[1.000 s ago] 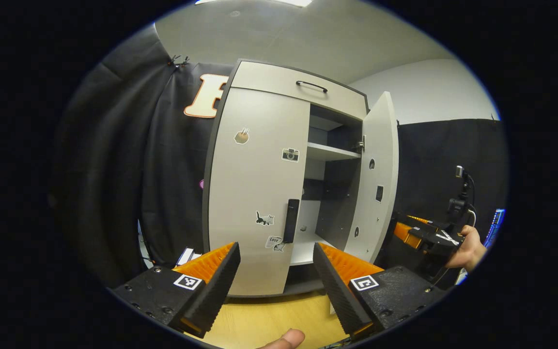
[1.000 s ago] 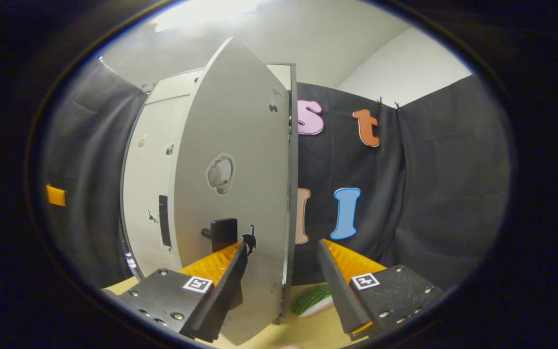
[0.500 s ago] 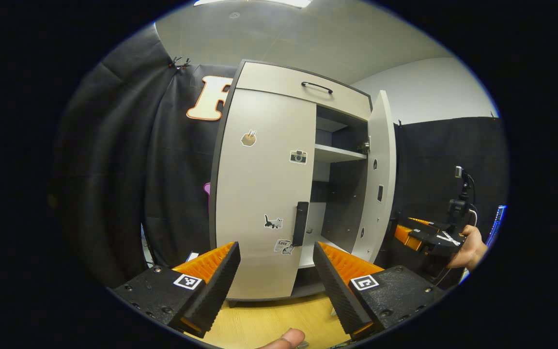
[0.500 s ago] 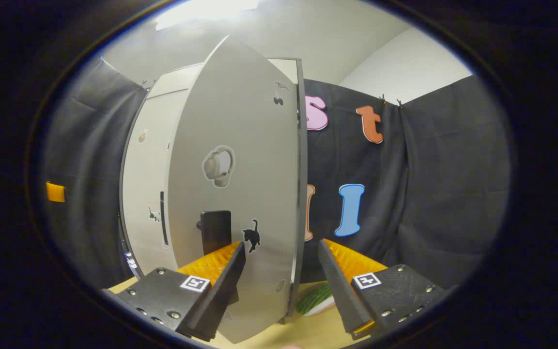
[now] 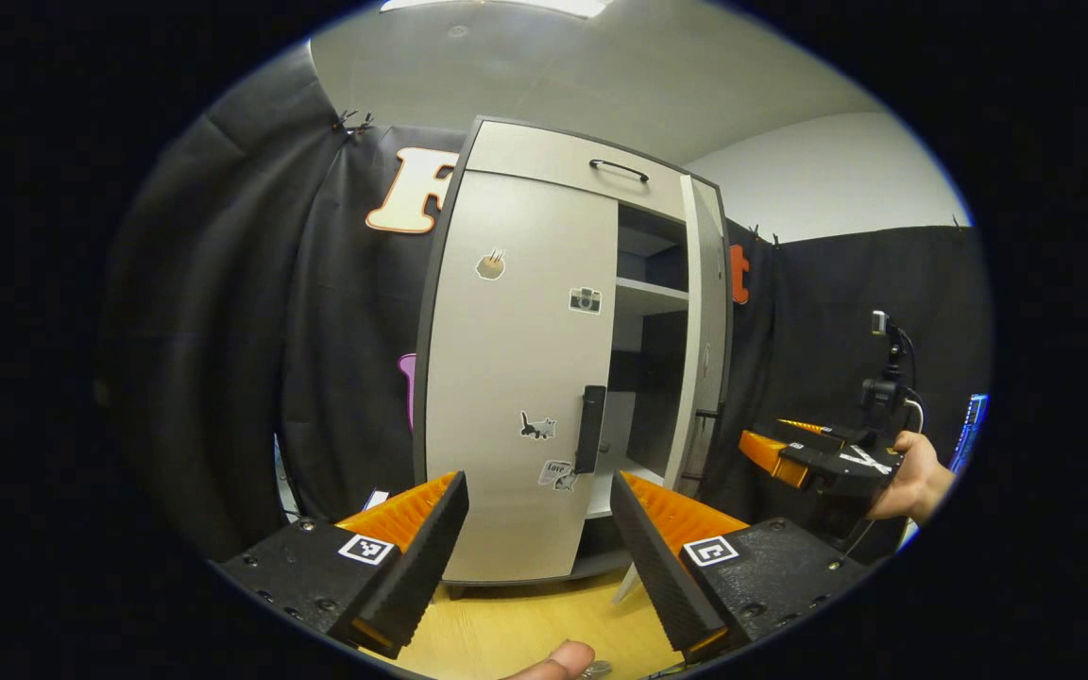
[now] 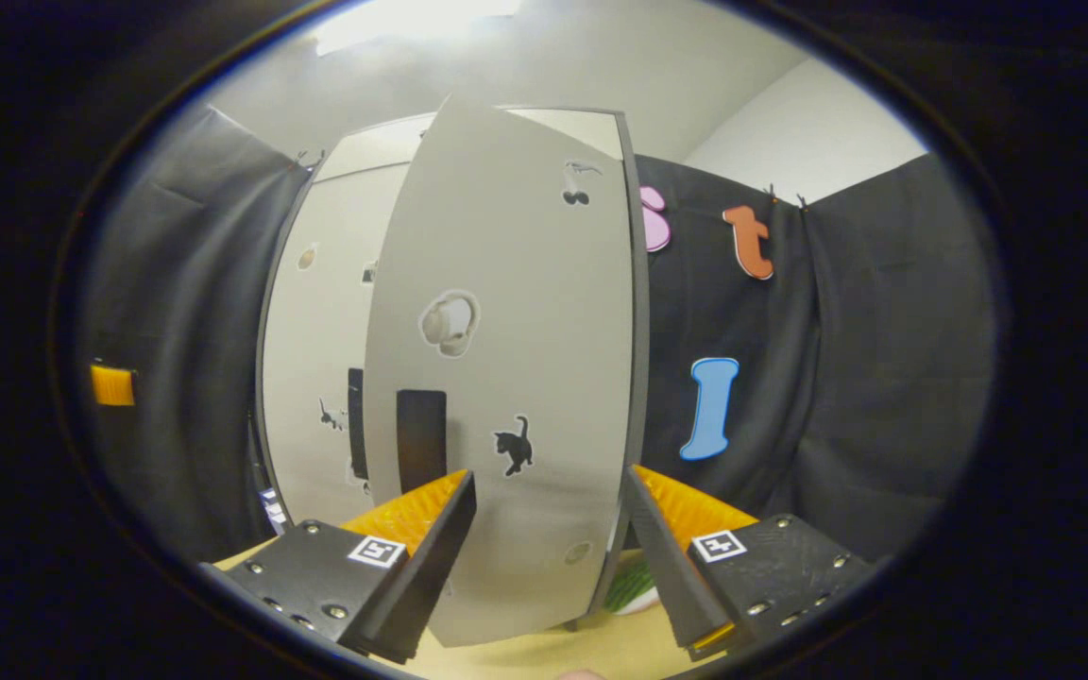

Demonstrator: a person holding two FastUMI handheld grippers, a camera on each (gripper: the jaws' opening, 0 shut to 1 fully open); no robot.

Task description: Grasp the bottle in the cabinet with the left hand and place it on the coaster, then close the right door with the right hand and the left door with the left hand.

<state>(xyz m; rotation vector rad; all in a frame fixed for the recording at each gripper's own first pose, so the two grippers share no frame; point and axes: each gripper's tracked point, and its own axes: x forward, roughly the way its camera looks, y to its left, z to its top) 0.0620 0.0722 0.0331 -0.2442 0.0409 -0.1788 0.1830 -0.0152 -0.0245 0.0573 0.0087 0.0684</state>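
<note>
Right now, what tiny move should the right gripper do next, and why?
Probably keep pushing the right door a little further toward the cabinet. In the left gripper view that door stands edge-on with a dark gap beside the left door, so it is not shut. The right gripper is open, close in front of the door's face.

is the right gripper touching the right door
Cannot tell. In the left gripper view the right gripper sits close beside the right door, but its fingertip overlaps the dark background, so no clear contact or gap shows.
</note>
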